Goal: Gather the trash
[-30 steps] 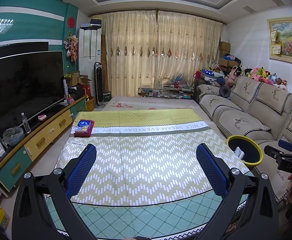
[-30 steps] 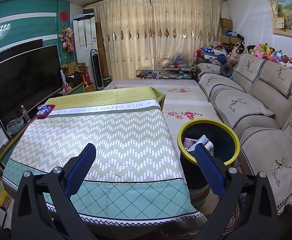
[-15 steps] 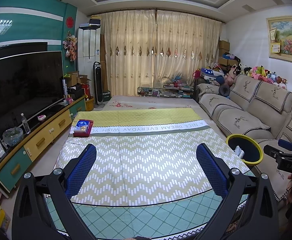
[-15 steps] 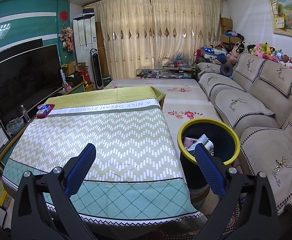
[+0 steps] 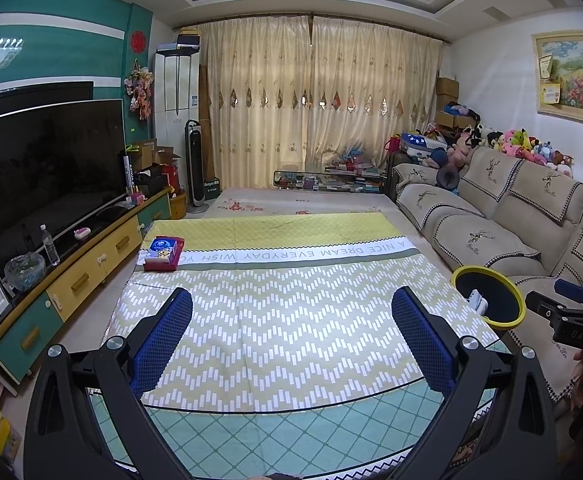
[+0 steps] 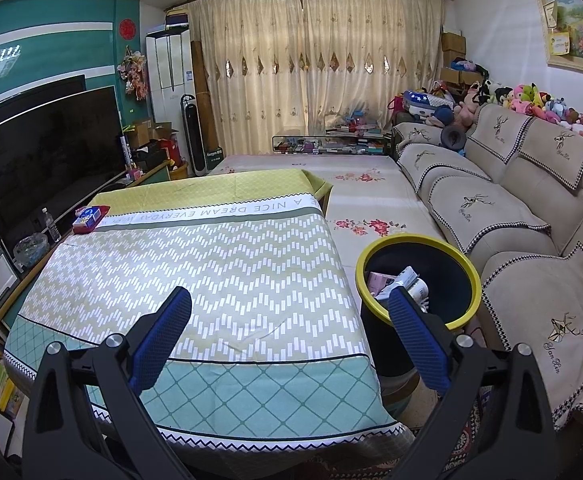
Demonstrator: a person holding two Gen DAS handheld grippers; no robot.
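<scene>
Grippers first: your left gripper (image 5: 291,334) hangs over the near half of the table (image 5: 291,320), its blue jaws spread wide with nothing between them. Your right gripper (image 6: 289,332) is spread just as wide and holds nothing too; its left finger is over the table's near right corner and its right finger is in front of the bin (image 6: 417,280). From the right wrist view, the bin sits at about 2 o'clock, on the floor just beside the table's right edge, between the table and the sofa (image 6: 511,220). It is black with a yellow rim. Inside it you can see trash (image 6: 399,282): something pink and some crumpled white bits. From the left wrist view, the same bin (image 5: 487,300) shows at 3 o'clock, and your right gripper's black body pokes in at the far right edge. A red box (image 5: 162,254) with a blue top lies on the table at 11 o'clock, near the far left corner, well apart from both grippers. The cloth between the grippers and the box is bare. A big TV (image 5: 47,176) stands at 9 o'clock, off the table.
</scene>
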